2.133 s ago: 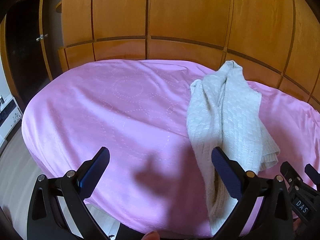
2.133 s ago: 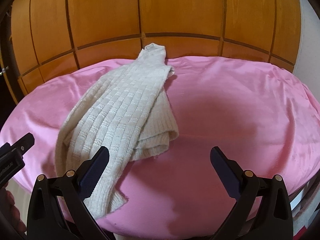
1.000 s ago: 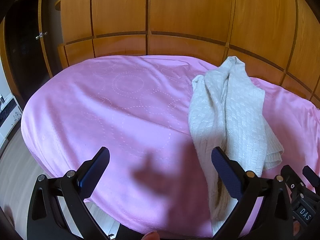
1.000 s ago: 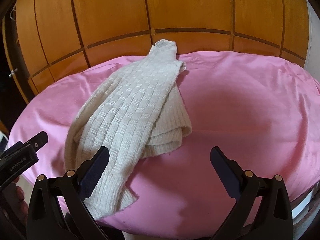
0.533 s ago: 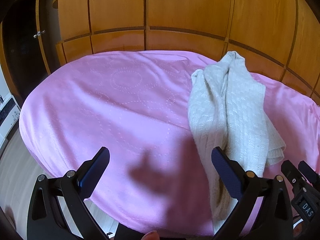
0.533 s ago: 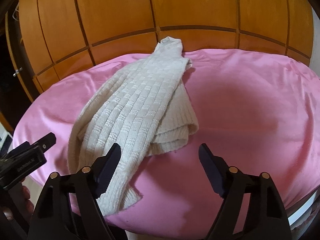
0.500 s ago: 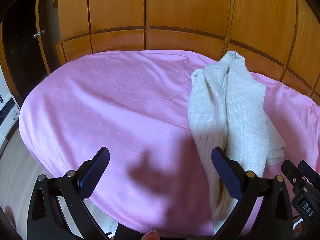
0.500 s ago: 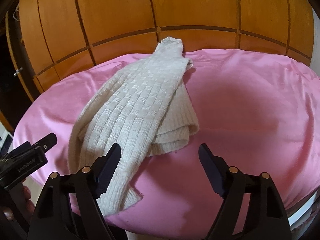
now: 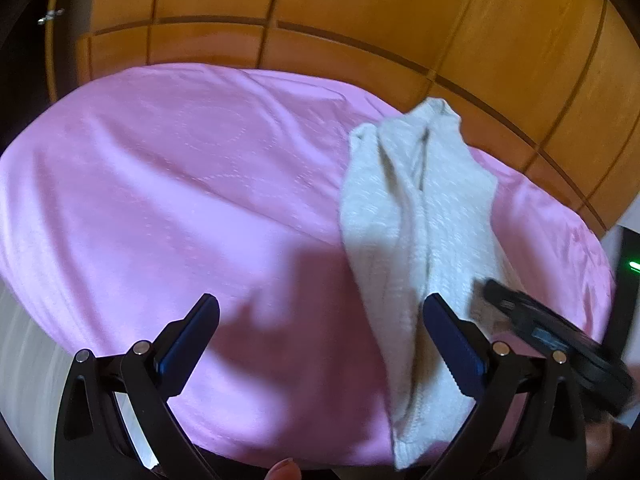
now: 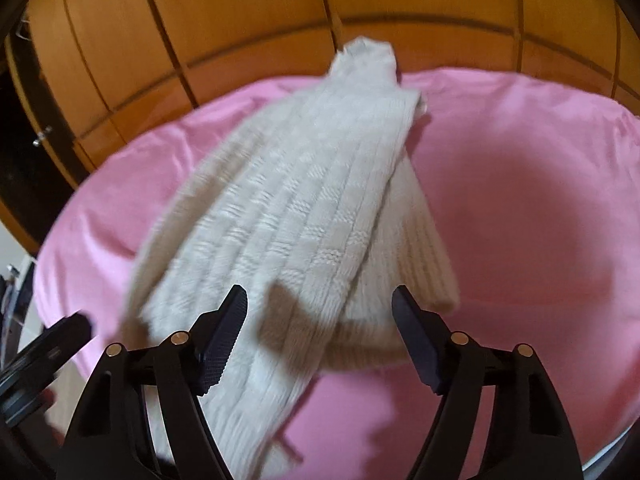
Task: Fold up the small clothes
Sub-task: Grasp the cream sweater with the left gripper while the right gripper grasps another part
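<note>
A cream knitted sweater [image 10: 304, 216] lies bunched lengthwise on a pink bed cover [image 10: 520, 208]. In the left wrist view the sweater [image 9: 416, 220] lies at the right of the cover [image 9: 180, 200]. My right gripper [image 10: 320, 320] is open and empty, its fingers low over the sweater's near end. It shows blurred at the right of the left wrist view [image 9: 532, 328]. My left gripper [image 9: 320, 328] is open and empty over the bed's near edge, its right finger [image 9: 448, 340] beside the sweater's hanging end.
Wooden wardrobe panels [image 9: 360, 8] stand right behind the bed. The bed's near edge drops to a pale floor [image 9: 24, 360] at the left. The left gripper's body shows at the lower left of the right wrist view [image 10: 44, 352].
My right gripper has moved forward and left, over the sweater's near end, with its jaws a little narrower. My left gripper has shifted slightly forward. The sweater has not moved.
</note>
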